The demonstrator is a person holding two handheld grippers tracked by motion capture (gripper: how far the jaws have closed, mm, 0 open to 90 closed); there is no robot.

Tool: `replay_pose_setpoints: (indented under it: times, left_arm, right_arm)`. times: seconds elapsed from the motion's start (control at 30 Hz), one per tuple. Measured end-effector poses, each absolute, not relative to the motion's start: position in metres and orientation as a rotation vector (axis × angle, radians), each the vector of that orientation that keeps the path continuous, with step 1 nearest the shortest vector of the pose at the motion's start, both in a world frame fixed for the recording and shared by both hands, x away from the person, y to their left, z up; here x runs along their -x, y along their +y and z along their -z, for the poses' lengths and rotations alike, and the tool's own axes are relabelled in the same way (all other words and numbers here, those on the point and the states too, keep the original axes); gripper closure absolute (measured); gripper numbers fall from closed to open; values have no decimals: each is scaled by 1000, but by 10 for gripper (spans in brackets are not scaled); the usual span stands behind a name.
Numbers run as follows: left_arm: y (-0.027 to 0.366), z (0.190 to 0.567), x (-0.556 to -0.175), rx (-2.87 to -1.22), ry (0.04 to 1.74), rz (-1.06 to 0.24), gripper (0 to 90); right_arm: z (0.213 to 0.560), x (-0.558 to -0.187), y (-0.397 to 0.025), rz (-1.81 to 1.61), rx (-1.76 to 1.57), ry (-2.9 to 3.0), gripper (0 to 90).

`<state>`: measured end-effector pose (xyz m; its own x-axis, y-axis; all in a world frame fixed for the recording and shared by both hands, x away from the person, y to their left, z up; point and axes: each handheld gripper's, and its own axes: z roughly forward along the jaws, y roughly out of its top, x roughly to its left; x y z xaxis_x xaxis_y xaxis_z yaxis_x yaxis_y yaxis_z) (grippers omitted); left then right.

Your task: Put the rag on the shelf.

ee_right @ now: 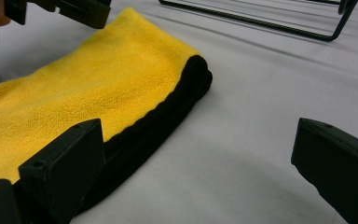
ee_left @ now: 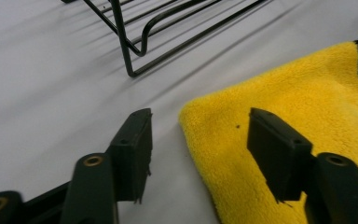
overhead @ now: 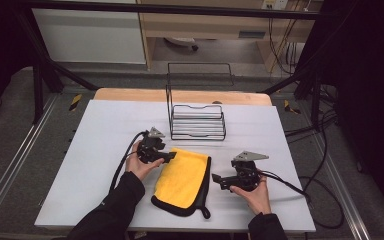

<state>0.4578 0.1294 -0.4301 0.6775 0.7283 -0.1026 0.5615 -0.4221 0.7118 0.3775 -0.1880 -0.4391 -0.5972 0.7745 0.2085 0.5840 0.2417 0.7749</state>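
Sleeves and two hands come in at the near edge of the high view, one at each side of the yellow cloth (overhead: pixel 184 180), each holding one claw. Taking the cloth as the landmark and going from large to small:

Beneath it spreads the desk (overhead: pixel 105 150), one white sheet laid over a wooden top whose far strip shows bare beyond the cloth. No brand, label or readable writing can be made out on the sheet, the cloth, the rack or the claws.

Beyond the cloth's far edge, near but apart from it, stands one black wire rack (overhead: pixel 196 120), upright, with a tall back loop and a low barred tray.

One cloth lies flat on the desk, folded, yellow on top with a black underside and black edging rolled out along its right side; a small black loop sticks out at its near right corner.

At the cloth's left far corner sits the left claw (overhead: pixel 172 156), one of two. Its jaws stand wide apart and grip nothing; in the left gripper view one jaw hovers over the yellow pile and the other over bare desk just beside the cloth's corner.

Just right of the cloth's black edge is the right claw (overhead: pixel 215 178), jaws also spread wide and empty. In the right gripper view one jaw is close against the black edging, the other over bare desk.
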Motion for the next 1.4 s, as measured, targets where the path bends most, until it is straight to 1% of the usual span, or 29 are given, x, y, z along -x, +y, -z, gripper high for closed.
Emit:
replay_pose_setpoints:
  times: [0.1, 0.17, 0.27, 0.43, 0.77, 0.97, 1.1, 1.17, 1.23, 1.33, 1.4]
  left_arm:
    - [126, 436, -462, -2144, 1001, -257, 488]
    - [124, 439, -464, -2139, 1012, -233, 552]
    - [123, 443, -466, -2144, 1010, -203, 612]
    - [122, 445, -467, -2145, 1006, -189, 648]
    - [120, 445, -465, -2158, 997, -181, 782]
    - [119, 446, -463, -2172, 966, -212, 794]
    - [119, 447, -462, -2168, 954, -225, 793]
    - [119, 447, -462, -2168, 948, -232, 792]
    - [118, 447, -461, -2170, 943, -241, 791]
    - [118, 447, -461, -2180, 932, -247, 790]
    - [118, 447, -462, -2180, 931, -245, 788]
  right_arm:
    - [439, -378, -188, -1283, -1285, 2295, 37]
    - [439, -377, -188, -1285, -1289, 2295, 37]
    - [439, -378, -188, -1292, -1294, 2293, 38]
    - [439, -378, -187, -1300, -1298, 2295, 45]
    - [442, -386, -182, -1303, -1350, 2267, 73]
    - [443, -401, -171, -1293, -1373, 2230, 182]
    - [447, -411, -158, -1271, -1396, 2219, 272]
    - [450, -416, -153, -1244, -1387, 2222, 327]
    - [454, -420, -149, -1237, -1402, 2224, 403]
    - [458, -423, -145, -1214, -1399, 2238, 465]
    - [458, -423, -145, -1225, -1409, 2244, 524]
